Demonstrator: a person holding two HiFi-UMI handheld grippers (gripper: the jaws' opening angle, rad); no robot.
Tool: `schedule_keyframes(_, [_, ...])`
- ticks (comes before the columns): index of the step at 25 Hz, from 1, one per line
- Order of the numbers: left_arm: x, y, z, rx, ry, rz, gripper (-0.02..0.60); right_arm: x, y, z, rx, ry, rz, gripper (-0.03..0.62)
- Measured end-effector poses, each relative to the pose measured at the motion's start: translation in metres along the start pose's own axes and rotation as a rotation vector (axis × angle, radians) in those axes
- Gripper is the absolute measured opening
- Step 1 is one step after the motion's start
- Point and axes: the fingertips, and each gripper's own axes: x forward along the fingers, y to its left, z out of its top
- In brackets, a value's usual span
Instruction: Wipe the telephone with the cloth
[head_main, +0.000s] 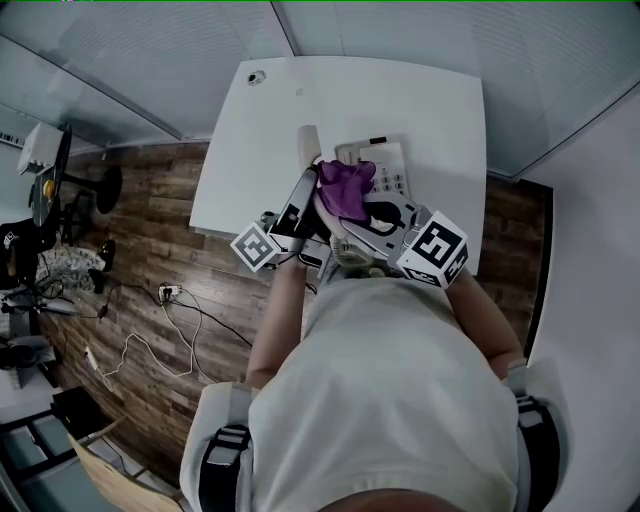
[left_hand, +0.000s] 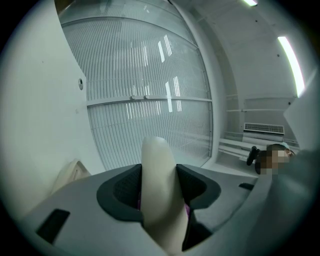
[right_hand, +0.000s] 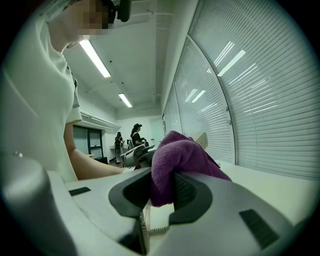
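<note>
Right gripper (right_hand: 162, 192) jaws fill the bottom of its own view, pinched on a fold of the purple cloth (right_hand: 182, 155), which bulges up and forward past the pads. A coiled cord (right_hand: 146, 225) shows just under those jaws. Ahead of the cloth, the cream tip of the handset (left_hand: 157, 170) peeks over it. The left gripper (left_hand: 159, 192) clamps that handset between its dark pads, with the handset standing up and forward beyond the jaws, and slivers of purple show at both pads' inner edges. From the head view the cloth lies just to the right of the left gripper's tip, right against the handset. The telephone base (head_main: 385, 170) sits just beyond both grippers on the white table (head_main: 300, 110). Slatted blinds (left_hand: 145, 75) stand past the table's far edge. Wooden floor (head_main: 150, 230) with loose cables (head_main: 170, 320) lies to the left of the left gripper.
</note>
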Motion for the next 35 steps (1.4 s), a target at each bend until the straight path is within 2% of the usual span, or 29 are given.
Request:
schedule_keyframes(6, [0.002, -0.002, 0.014, 0.009, -0.024, 0.005, 0.225, -0.003, -0.001, -0.005, 0.027, 0.009, -0.021, 0.089])
schedule_keyframes(20, [0.004, 0.004, 0.016, 0.035, -0.048, 0.020, 0.225, -0.016, 0.001, -0.032, 0.044, 0.051, -0.044, 0.089])
schedule_keyframes(28, [0.005, 0.001, 0.016, 0.057, -0.041, 0.033, 0.225, -0.020, -0.001, -0.034, 0.055, 0.048, -0.060, 0.089])
schedule_keyframes(31, [0.003, 0.006, 0.017, 0.066, -0.036, 0.055, 0.225, -0.022, -0.008, -0.033, 0.055, 0.041, -0.087, 0.089])
schedule_keyframes(35, [0.005, 0.015, 0.014, 0.113, -0.010, 0.115, 0.225, -0.029, -0.030, -0.028, 0.050, 0.030, -0.174, 0.089])
